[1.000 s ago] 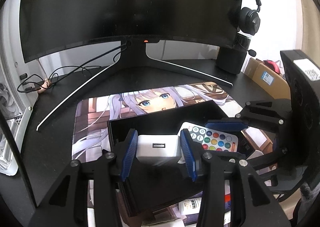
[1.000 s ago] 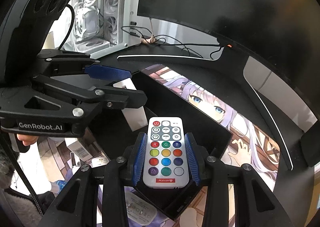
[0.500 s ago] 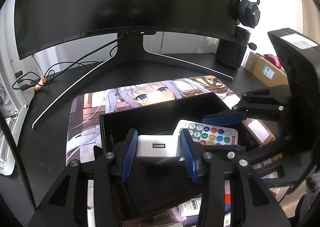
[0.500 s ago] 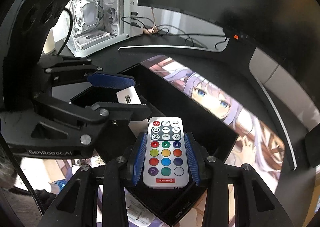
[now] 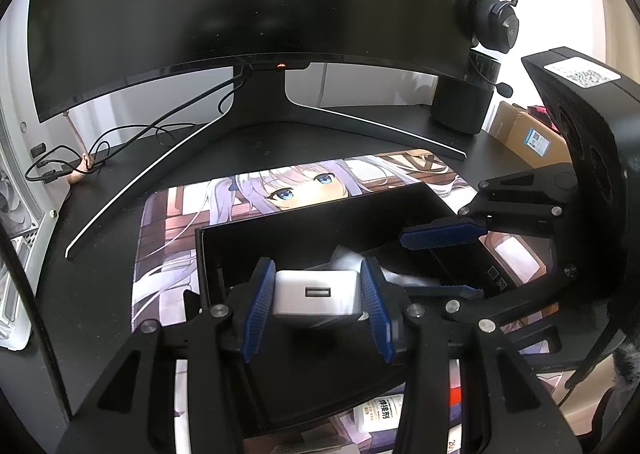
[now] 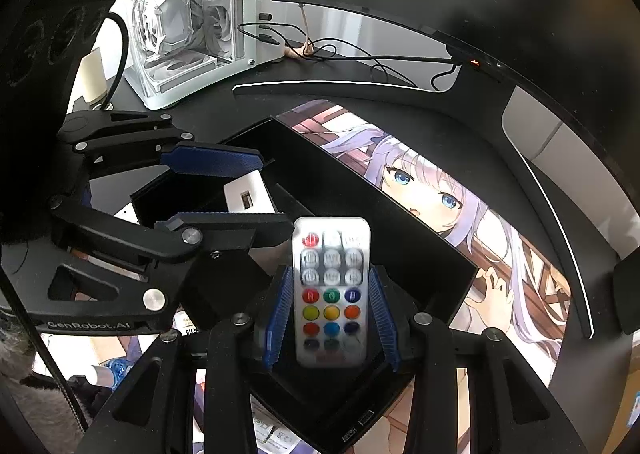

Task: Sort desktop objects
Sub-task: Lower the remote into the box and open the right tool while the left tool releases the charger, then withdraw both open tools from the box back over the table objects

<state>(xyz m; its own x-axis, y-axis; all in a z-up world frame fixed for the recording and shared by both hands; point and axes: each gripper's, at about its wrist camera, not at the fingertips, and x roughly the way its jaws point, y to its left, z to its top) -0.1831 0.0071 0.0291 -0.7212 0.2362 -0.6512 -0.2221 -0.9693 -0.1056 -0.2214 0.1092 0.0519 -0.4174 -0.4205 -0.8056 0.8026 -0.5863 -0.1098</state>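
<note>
Desk inventory, both wrist views.

Left gripper (image 5: 318,308): its blue pads are pressing on both sides of a white charger (image 5: 316,296), USB port facing the camera. The charger is hanging above the open black box (image 5: 224,250), near its left end. In the right wrist view the same gripper (image 6: 224,190) is reaching in from the left, with the charger (image 6: 248,196) showing between its pads.

Right gripper (image 6: 332,318): a white remote (image 6: 331,290) with coloured buttons is sitting lengthwise between the blue pads. The picture of it is blurred, and a thin gap is showing along each side, so whether the pads are pressing on it cannot be told. The remote is hanging over the box (image 6: 400,222), near its right end. In the left wrist view this gripper (image 5: 440,260) is coming in from the right, and the remote (image 5: 348,256) is showing only as a pale blur behind the charger.

Box: lying on a printed desk mat (image 5: 168,222) with a drawn figure with blue eyes.

Other items: a curved dark monitor (image 5: 240,6) is standing behind the mat on a spread-legged stand; loose black cables (image 5: 80,158) are lying at back left; a headset (image 5: 498,22) is hanging at right above a black cylinder; a white computer case (image 6: 188,14) is standing left of the monitor.
</note>
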